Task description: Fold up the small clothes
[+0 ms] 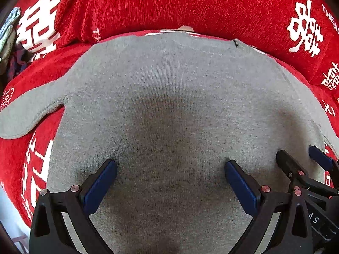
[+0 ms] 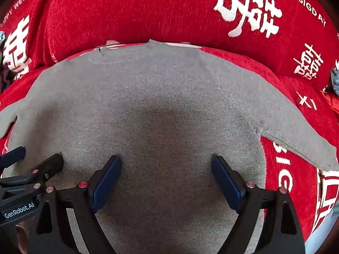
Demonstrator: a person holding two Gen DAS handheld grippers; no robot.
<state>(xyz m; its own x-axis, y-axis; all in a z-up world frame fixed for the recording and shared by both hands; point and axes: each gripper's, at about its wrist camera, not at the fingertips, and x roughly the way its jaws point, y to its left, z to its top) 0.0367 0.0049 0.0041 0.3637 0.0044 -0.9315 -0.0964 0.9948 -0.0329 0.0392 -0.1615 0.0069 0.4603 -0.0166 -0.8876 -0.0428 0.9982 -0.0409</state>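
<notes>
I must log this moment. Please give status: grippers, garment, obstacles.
Left gripper and right gripper open, jaws spread over grey top. Top flat on red cover, sleeves out. Nothing blocking.

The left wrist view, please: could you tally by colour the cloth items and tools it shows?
Grey: 1, the sweater, spread flat.
Red: 1, the cover printed with white characters, lying under it.
Black with blue pads: 2, the left tool and the right tool, both open with tips on the sweater.
Mixed colours: 1 bundle of other cloth at the left edge, too cropped to identify.
Total: 5.
</notes>
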